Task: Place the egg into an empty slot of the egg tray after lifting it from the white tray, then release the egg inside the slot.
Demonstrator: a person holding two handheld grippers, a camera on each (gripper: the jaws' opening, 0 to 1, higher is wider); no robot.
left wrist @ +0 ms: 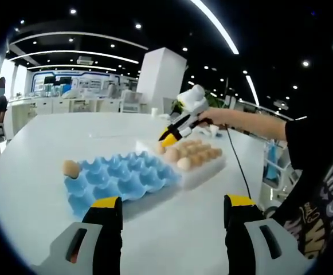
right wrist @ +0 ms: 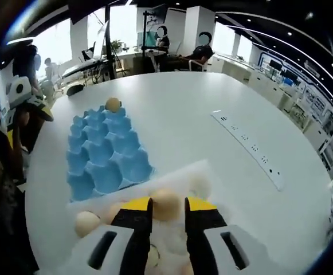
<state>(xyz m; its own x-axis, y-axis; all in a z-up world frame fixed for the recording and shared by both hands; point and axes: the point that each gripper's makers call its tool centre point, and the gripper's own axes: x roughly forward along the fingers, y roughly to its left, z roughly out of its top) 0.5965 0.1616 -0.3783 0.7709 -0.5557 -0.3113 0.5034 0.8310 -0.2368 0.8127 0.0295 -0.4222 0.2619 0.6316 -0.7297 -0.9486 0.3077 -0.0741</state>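
Eggs (right wrist: 166,204) are sitting in the white tray (right wrist: 198,172). Right gripper (right wrist: 167,207) fingers are closing around one egg. Squeeze softly, lift straight up. Left gripper (left wrist: 171,207) fingers are waiting apart near the blue egg tray (left wrist: 120,180).

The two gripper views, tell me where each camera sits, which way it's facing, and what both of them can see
Left gripper view: rides on the left gripper, held back above the white table; it faces the blue egg tray, the white tray and the person's arm beyond; its open jaws rise at the bottom.
Right gripper view: rides on the right gripper, low over the white tray; its jaws flank an egg, the blue tray beyond.
Shared: both trays, the lone egg in the blue tray, each other's gripper.
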